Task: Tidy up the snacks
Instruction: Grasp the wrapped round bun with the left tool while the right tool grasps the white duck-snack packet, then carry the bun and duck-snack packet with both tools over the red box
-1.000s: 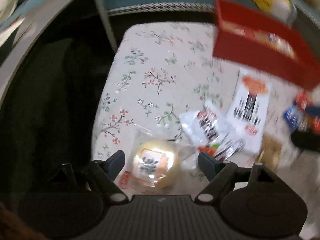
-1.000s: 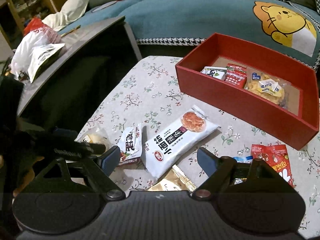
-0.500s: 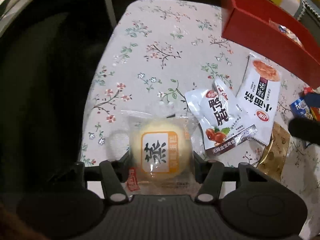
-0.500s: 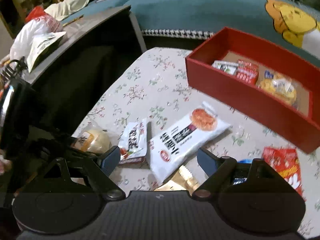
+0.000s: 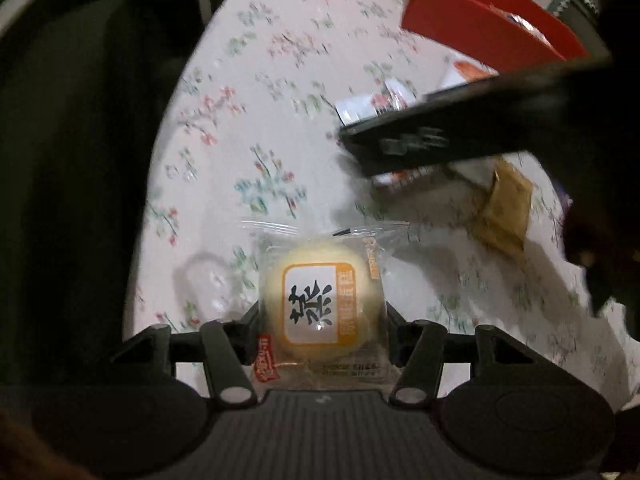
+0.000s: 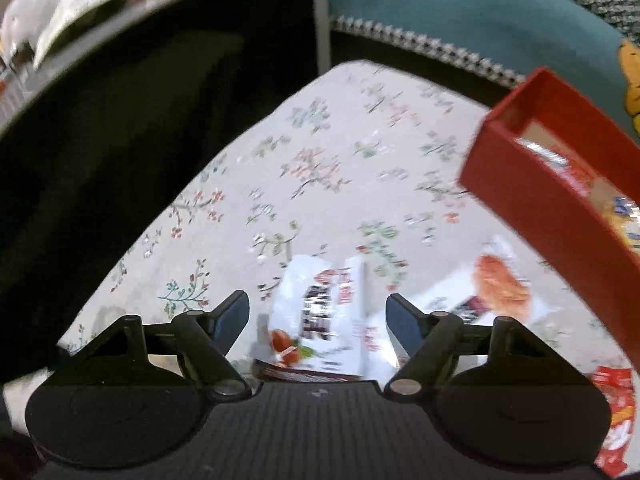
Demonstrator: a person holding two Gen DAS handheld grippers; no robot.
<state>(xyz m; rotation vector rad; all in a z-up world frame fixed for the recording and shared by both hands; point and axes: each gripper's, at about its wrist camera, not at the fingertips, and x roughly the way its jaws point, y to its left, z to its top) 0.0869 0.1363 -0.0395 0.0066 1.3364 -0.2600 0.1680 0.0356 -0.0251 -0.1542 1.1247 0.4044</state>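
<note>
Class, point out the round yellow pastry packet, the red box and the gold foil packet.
round yellow pastry packet (image 5: 320,300): left wrist view, label centre.
red box (image 6: 532,200): right wrist view, near wall.
gold foil packet (image 5: 506,210): left wrist view, middle.

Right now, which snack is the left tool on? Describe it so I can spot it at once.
Start at the floral tablecloth and go to its near edge, well away from the red box. The left tool is clamped on a clear-wrapped round pastry. It alone is pale yellow and dome-shaped, with an orange-framed white label; the others nearby are flat packets.
</note>
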